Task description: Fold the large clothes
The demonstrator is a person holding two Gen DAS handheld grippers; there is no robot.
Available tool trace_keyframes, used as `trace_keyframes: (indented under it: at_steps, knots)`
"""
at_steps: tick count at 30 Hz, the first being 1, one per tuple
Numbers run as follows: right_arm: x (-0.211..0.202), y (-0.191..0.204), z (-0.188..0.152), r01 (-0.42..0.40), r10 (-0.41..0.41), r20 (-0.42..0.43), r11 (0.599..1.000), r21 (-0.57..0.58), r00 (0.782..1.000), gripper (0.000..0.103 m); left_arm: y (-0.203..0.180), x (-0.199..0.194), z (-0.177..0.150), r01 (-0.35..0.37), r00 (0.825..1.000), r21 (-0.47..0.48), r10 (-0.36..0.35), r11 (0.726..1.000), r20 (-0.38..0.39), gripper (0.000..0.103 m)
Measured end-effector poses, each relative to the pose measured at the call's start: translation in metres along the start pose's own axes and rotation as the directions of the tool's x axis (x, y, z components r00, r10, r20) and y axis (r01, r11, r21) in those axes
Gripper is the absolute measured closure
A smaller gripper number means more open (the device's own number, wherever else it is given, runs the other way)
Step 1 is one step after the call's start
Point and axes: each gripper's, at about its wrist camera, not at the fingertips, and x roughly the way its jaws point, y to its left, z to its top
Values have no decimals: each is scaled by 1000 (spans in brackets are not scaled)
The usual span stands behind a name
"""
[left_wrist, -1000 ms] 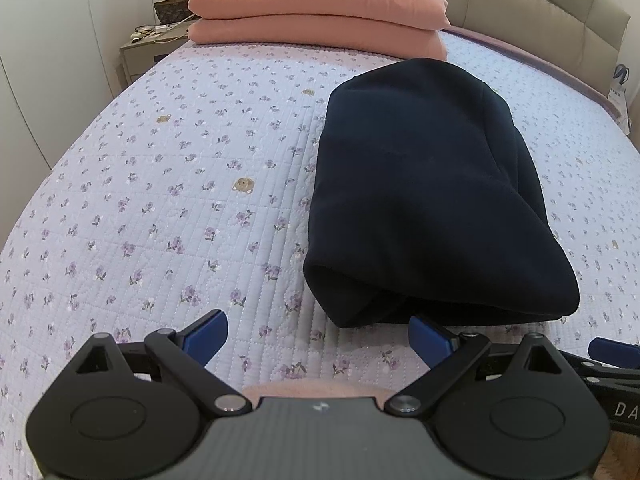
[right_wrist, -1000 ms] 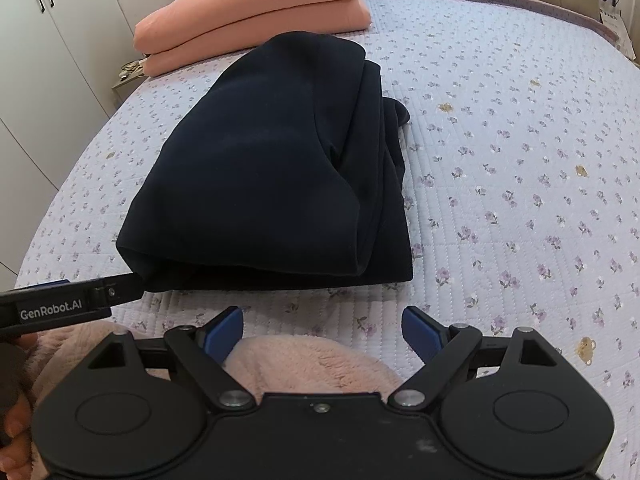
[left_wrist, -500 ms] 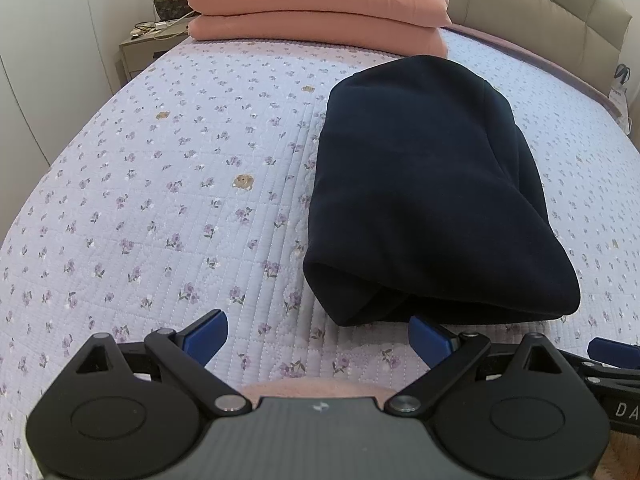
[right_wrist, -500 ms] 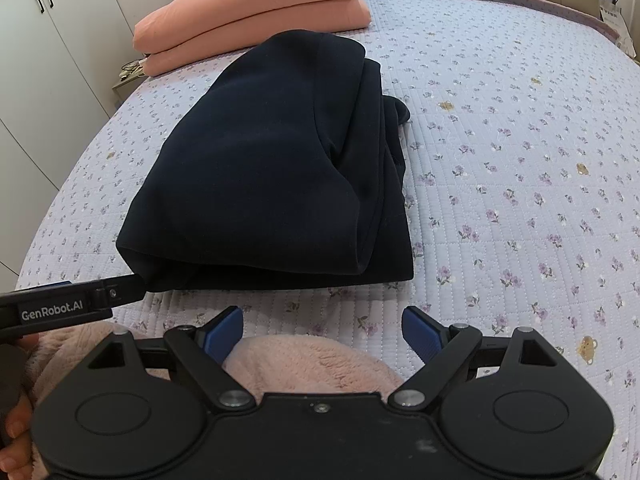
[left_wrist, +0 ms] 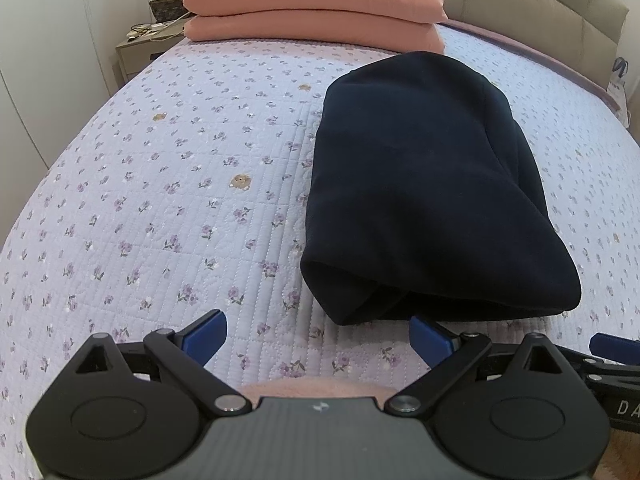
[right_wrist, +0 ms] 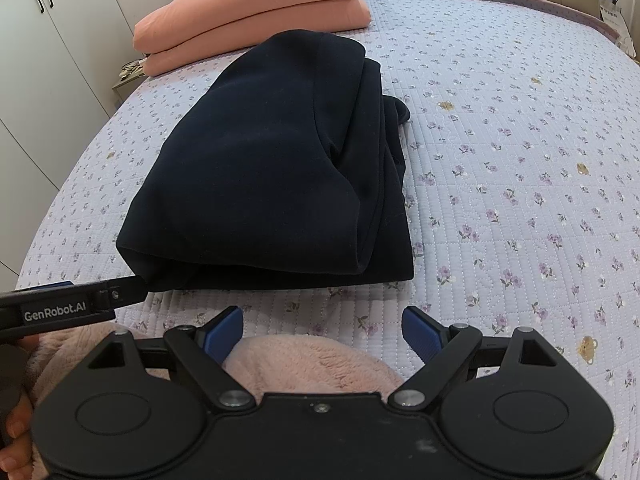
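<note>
A dark navy garment (left_wrist: 424, 184) lies folded into a thick bundle on the bed; it also shows in the right wrist view (right_wrist: 272, 168). My left gripper (left_wrist: 318, 338) is open and empty, just in front of the bundle's near edge. My right gripper (right_wrist: 322, 332) is open and empty, also just short of the near edge. The left gripper's finger (right_wrist: 80, 306) shows at the left of the right wrist view, beside the bundle's near left corner.
The bed has a lilac floral quilt (left_wrist: 160, 200). Two stacked pink folded blankets (left_wrist: 316, 8) lie at the head of the bed, behind the garment. A nightstand (left_wrist: 140, 48) stands at the far left. White wardrobes (right_wrist: 40, 60) line the left side. A pink fluffy sleeve (right_wrist: 304, 364) is under the right gripper.
Almost nothing differs. The garment lies as before and both grippers stay open near its front edge.
</note>
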Motion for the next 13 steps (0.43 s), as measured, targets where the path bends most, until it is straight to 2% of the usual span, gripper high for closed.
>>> trace_keyframes:
  at_steps: [13]
  knots:
    - [0, 0, 0, -1, 1, 0, 1000, 0, 1000, 1, -1, 1, 1, -4, 1000, 14, 4, 1000, 3, 3]
